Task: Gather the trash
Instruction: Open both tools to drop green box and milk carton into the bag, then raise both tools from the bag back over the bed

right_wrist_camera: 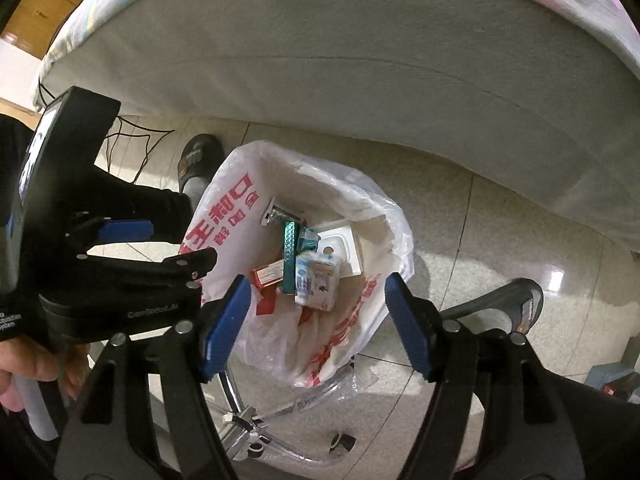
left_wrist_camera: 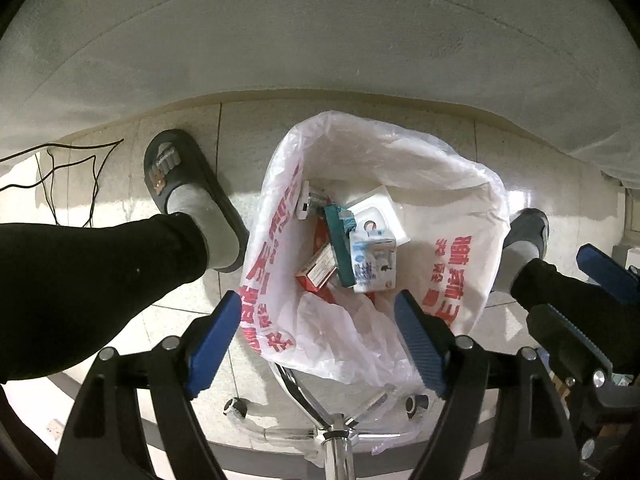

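A white plastic bag [left_wrist_camera: 452, 184] with red print stands open on the floor. Inside lie a blue-white milk carton [left_wrist_camera: 374, 262], a teal box [left_wrist_camera: 340, 240], a red box [left_wrist_camera: 318, 270], a white tray [left_wrist_camera: 378, 210] and a small white item [left_wrist_camera: 306, 200]. My left gripper [left_wrist_camera: 320, 340] is open and empty above the bag's near edge. My right gripper [right_wrist_camera: 316, 324] is open and empty above the same bag [right_wrist_camera: 224, 204]; the carton [right_wrist_camera: 316, 280] and teal box [right_wrist_camera: 289, 256] show below it. The left gripper [right_wrist_camera: 156, 246] appears at the left of the right wrist view.
A bed's grey mattress side [left_wrist_camera: 320, 40] runs behind the bag. The person's slippered feet stand at the left [left_wrist_camera: 188, 196] and right [left_wrist_camera: 526, 236] of the bag. A chrome chair base [left_wrist_camera: 332, 432] sits under my grippers. Black cables [left_wrist_camera: 64, 168] lie at far left.
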{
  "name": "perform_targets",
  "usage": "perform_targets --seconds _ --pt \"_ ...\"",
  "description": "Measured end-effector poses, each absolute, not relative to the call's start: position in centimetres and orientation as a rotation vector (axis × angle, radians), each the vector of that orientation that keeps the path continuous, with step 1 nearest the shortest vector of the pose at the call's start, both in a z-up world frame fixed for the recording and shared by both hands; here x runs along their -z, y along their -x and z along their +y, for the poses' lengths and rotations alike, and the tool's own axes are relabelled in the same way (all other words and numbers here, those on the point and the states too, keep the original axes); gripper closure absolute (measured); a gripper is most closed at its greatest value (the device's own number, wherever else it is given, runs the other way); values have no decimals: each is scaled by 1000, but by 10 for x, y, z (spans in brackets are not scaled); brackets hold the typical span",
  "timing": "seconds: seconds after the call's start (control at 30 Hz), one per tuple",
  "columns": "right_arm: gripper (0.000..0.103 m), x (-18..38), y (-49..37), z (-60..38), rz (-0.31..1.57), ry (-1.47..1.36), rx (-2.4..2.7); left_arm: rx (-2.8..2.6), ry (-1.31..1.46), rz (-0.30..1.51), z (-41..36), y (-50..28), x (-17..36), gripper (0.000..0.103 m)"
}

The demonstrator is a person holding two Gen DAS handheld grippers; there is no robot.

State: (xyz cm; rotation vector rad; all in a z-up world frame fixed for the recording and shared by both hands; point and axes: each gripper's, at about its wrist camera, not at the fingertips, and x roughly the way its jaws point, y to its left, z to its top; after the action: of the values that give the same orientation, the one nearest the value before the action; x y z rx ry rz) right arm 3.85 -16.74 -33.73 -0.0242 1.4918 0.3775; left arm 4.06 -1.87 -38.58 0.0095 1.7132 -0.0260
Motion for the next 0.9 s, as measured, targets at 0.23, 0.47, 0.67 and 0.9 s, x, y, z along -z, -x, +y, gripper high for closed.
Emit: perform_targets --seconds 0.23,0.47,0.67,0.9 --pt "35 338 -37 -166 1485 25 -379 27 -10 1711 -18 -39 386 26" --pt "26 322 -34 -176 1444 -32 -378 16 -11 1644 -15 -37 368 25" --pt "22 305 -30 -191 1394 -78 -351 29 -21 1562 -18 -34 343 22" --pt "17 252 -25 -223 1289 -167 -263 21 -41 1436 -16 -34 298 16"
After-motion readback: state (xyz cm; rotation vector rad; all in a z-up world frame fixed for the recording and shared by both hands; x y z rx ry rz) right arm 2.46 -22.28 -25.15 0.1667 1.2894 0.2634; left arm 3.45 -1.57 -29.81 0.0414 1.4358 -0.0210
